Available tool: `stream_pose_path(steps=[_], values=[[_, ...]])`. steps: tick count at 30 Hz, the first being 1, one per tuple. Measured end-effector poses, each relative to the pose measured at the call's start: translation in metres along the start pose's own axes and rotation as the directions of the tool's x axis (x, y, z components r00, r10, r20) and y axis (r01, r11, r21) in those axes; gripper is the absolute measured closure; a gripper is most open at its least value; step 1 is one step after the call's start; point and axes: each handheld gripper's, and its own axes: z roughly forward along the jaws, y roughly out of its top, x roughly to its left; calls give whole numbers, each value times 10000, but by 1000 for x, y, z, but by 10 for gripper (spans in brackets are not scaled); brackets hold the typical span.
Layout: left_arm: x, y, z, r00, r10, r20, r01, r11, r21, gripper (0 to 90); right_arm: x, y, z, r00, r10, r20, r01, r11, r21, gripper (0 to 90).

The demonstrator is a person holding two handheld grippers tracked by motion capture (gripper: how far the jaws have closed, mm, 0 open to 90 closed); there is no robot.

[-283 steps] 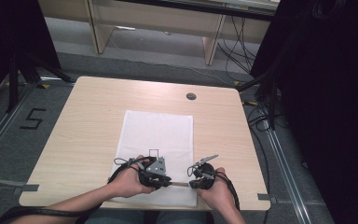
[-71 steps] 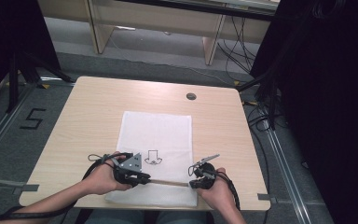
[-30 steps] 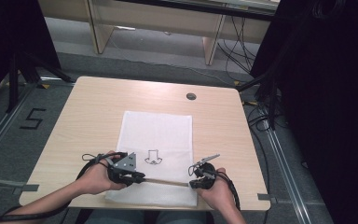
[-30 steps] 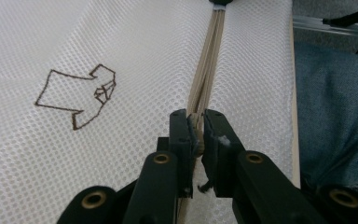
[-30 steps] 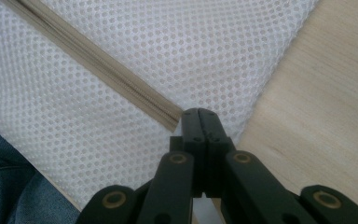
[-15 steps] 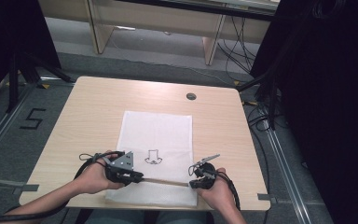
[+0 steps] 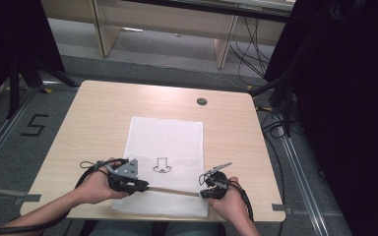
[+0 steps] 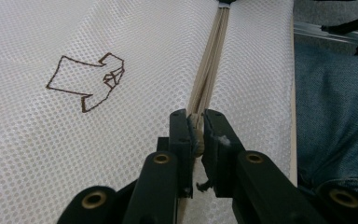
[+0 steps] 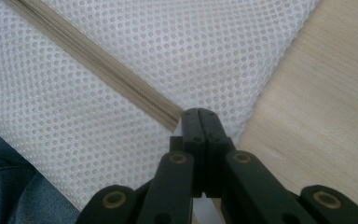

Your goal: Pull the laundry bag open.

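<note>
A white mesh bag [image 7: 165, 137] lies flat on the wooden table [image 7: 98, 113], with a small brown shirt drawing [image 7: 161, 165] on it. A beige zipper [image 7: 172, 191] runs across its near end. My left gripper [image 7: 145, 187] is shut on the zipper pull [image 8: 196, 133] at the zipper's left part; the zipper [image 8: 212, 60] stretches away from its jaws. My right gripper [image 7: 203, 192] is shut on the mesh at the bag's right edge, just past the zipper's end [image 9: 170, 119]. Both hands rest low at the table's near edge.
A round dark cable hole [image 7: 202, 102] sits at the table's far right. The bag's near edge hangs over the front of the table above a person's jeans [image 8: 335, 116]. Bare wood [image 9: 326, 116] lies right of the bag. Dark curtains and cables [image 7: 275, 123] flank the table.
My left gripper has slid left along the zipper, most of it several seconds ago and only slightly in the last second. The right gripper has stayed put.
</note>
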Motion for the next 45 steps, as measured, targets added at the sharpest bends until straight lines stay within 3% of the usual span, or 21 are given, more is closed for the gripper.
stream_pose_path(steps=[1, 3, 4, 5, 8, 9, 10, 11, 14, 17, 18, 19, 22, 24, 25, 33, 35, 36, 45], values=[[0, 0, 0, 10000, 24, 6, -24, 10000, 16, 819, 2, 0, 0, 9996, 279, -98, -278, 9996, 103, 900], [0, 0, 0, 10000, 2, 8, -2, 10000, -12, 819, 2, 0, 0, 9996, 279, -105, -278, 9996, 99, 900], [0, -1, 0, 10000, 64, -54, -63, 10000, 43, 820, 0, 0, 0, 10000, -46, 10, 46, 10000, -27, 900], [0, -1, -1, 10000, -90, 20, 90, 9999, -79, 819, 2, 0, 0, 9996, 280, -101, -279, 9996, 100, 900], [1, -2, -2, 10000, -29, -32, 29, 10000, -25, 819, 2, 0, 0, 9996, 274, -117, -273, 9996, 94, 900], [1, -3, -3, 10000, -98, -13, 98, 9999, -40, 819, 2, 0, 0, 9996, 252, -114, -251, 9996, 92, 900], [0, -3, -3, 9999, -137, 13, 137, 9999, -66, 819, -1, 0, 0, 10000, -80, 14, 80, 10000, -45, 900], [0, -3, -3, 9999, -115, -6, 115, 9999, -64, 819, 2, 0, 0, 9996, 271, -101, -270, 9996, 99, 900], [0, -2, -3, 9999, -118, 6, 118, 9999, -79, 820, 2, 0, 0, 9995, 288, -101, -287, 9995, 102, 900], [0, -2, -4, 10000, -86, 15, 87, 9999, -75, 820, 1, 0, 0, 9998, 185, -77, -185, 9998, 31, 900], [0, -3, -4, 10000, -62, -17, 62, 10000, -42, 820, -1, 0, 0, 9999, -137, 43, 138, 9999, -79, 900], [0, -3, -4, 10000, 14, -62, -14, 10000, -30, 820, 2, 0, 0, 9996, 278, -104, -277, 9996, 95, 900], [1, -5, -5, 9999, -95, -73, 95, 9999, -35, 820, 2, 0, 0, 9995, 285, -100, -284, 9995, 102, 900], [2, -6, -7, 9998, -181, -53, 181, 9998, -69, 820, -1, 0, 0, 10000, -70, 5, 71, 10000, -39, 900], [2, -7, -8, 9998, -161, -88, 160, 9998, -99, 820, 2, 0, 0, 9996, 279, -101, -278, 9996, 112, 900], [3, -10, -11, 9997, -250, -77, 250, 9997, -69, 820, 2, 0, 0, 9995, 290, -105, -289, 9995, 99, 900], [3, -9, -11, 9998, -202, -88, 202, 9998, -43, 820, 2, 0, 0, 9996, 271, -100, -270, 9996, 96, 900], [3, -9, -11, 9998, -190, -97, 190, 9998, -47, 820, -1, 0, 0, 10000, -84, 14, 84, 10000, -43, 900], [4, -9, -12, 9997, -225, -33, 225, 9997, -58, 820, -1, 0, 0, 10000, -90, 22, 90, 9999, -58, 900]])
